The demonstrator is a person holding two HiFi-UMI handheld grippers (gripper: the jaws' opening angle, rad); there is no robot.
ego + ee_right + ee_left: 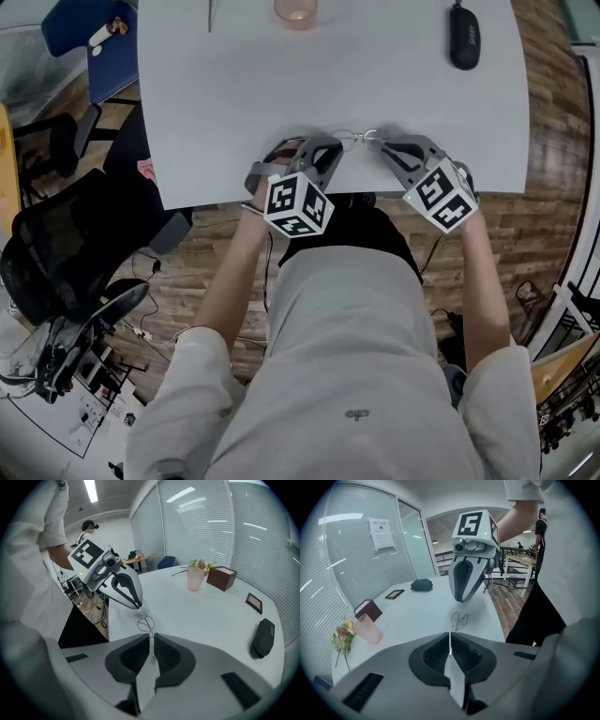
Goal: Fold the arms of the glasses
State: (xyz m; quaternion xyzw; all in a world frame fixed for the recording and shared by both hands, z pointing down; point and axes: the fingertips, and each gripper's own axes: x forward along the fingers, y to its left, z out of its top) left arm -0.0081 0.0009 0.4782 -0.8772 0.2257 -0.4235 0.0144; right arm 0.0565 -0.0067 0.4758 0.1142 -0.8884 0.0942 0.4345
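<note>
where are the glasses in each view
Head view: the glasses are just above centre, by the near edge of the table.
Left gripper view: the glasses are at centre, a little below the middle.
Right gripper view: the glasses are just left of centre.
Shared landmark: the pink cup is top centre in the head view, lower left in the left gripper view and upper right of centre in the right gripper view.

Open-plan office, long white table [375, 94], glass partition walls [356, 578] hung with slatted blinds [220, 522], printed notice [380, 534] stuck on a pane, black swivel chair [56, 248], blue chair [89, 37], wood-look floor [553, 103], trailing cables [141, 323], desks [520, 560] beyond, ceiling strip light [90, 490]
</note>
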